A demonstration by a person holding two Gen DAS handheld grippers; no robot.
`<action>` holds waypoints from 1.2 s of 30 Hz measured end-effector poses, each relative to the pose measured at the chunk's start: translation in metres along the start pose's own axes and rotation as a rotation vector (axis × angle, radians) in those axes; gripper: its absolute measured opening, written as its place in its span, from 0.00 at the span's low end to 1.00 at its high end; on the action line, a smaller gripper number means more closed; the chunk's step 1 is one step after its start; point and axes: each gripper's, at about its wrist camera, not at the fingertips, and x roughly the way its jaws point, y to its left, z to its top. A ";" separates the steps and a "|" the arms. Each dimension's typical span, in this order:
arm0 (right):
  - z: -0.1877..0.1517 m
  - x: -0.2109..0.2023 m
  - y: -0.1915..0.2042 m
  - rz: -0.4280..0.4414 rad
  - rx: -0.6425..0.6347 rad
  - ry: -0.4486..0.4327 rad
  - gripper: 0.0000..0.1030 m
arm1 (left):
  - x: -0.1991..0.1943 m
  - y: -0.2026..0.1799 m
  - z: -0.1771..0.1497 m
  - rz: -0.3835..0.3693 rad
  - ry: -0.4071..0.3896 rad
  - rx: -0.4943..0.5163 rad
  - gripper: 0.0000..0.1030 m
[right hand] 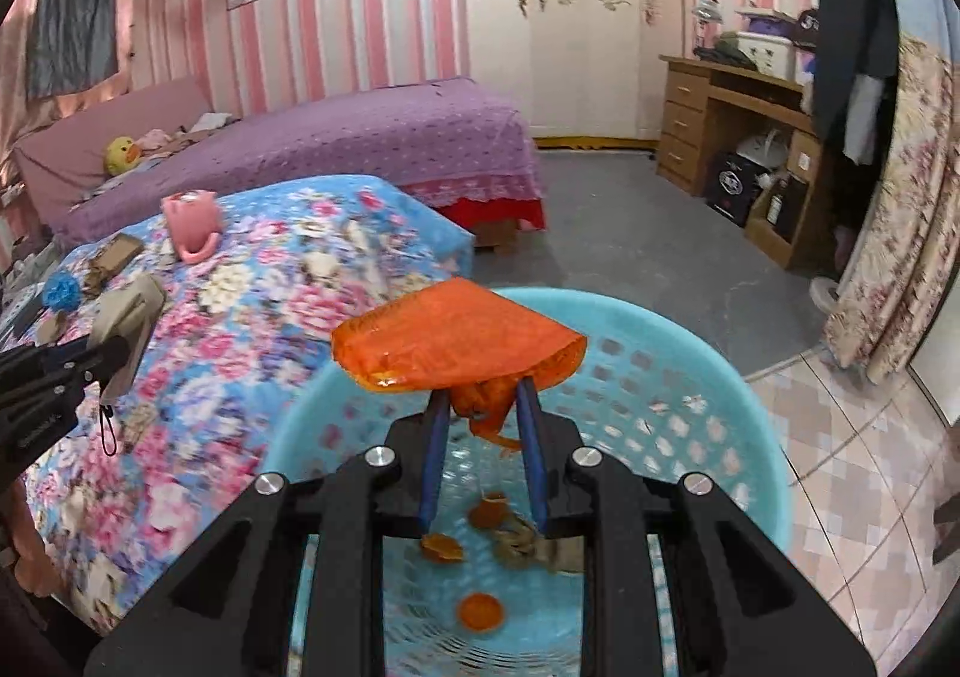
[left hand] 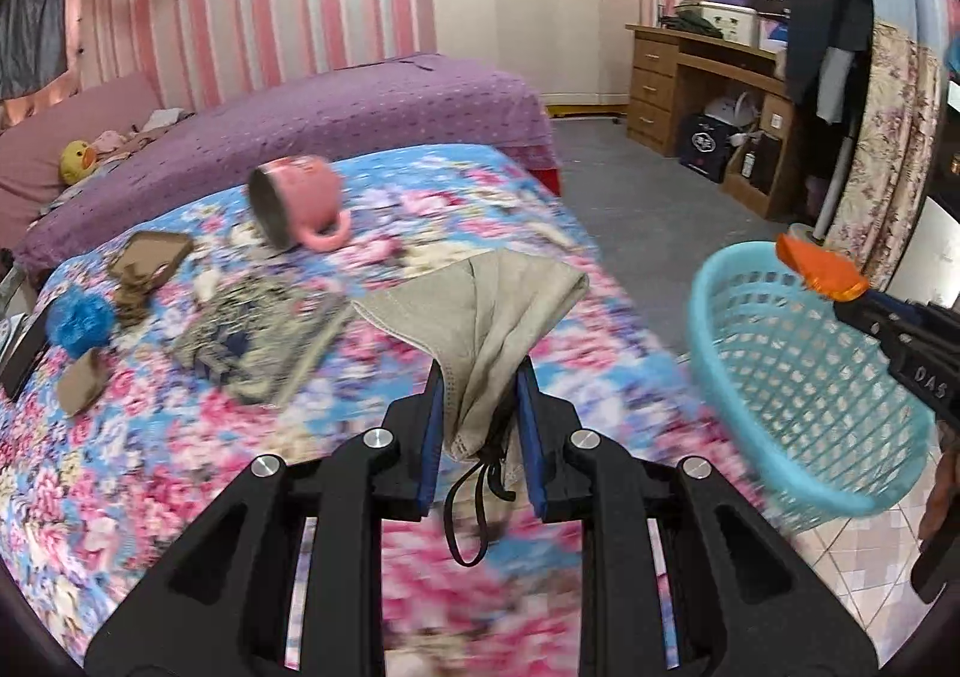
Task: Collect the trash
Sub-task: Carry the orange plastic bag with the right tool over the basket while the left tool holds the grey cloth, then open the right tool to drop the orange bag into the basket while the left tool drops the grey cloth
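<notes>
My left gripper [left hand: 480, 371] is shut on a beige face mask [left hand: 492, 299] and holds it above the floral-covered table [left hand: 150, 437]; its black ear loop hangs down. It also shows in the right wrist view [right hand: 129, 317]. My right gripper [right hand: 480, 389] is shut on an orange plastic wrapper [right hand: 456, 335] and holds it over the light blue basket [right hand: 690, 377]. The basket [left hand: 798, 377] is to the right of the table, with orange scraps [right hand: 480, 611] and crumpled paper inside. On the table lie a blue crumpled ball [left hand: 78, 320], brown cardboard pieces [left hand: 150, 257] and a patterned paper [left hand: 258, 335].
A pink mug [left hand: 300, 200] lies on its side on the table. A purple bed [left hand: 360, 107] stands behind it. A wooden desk [left hand: 708, 95] and a hanging floral cloth [left hand: 888, 155] are at the right. Grey floor and tiles lie beyond the basket.
</notes>
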 end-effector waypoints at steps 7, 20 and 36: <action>-0.004 0.008 -0.032 -0.032 0.015 0.023 0.23 | 0.010 -0.049 0.006 -0.042 0.019 0.030 0.21; -0.010 0.001 -0.070 -0.061 0.111 0.000 0.23 | 0.014 -0.119 0.003 -0.103 0.005 0.125 0.21; -0.014 0.003 -0.077 -0.050 0.142 0.001 0.23 | 0.011 -0.142 0.011 -0.131 -0.034 0.183 0.73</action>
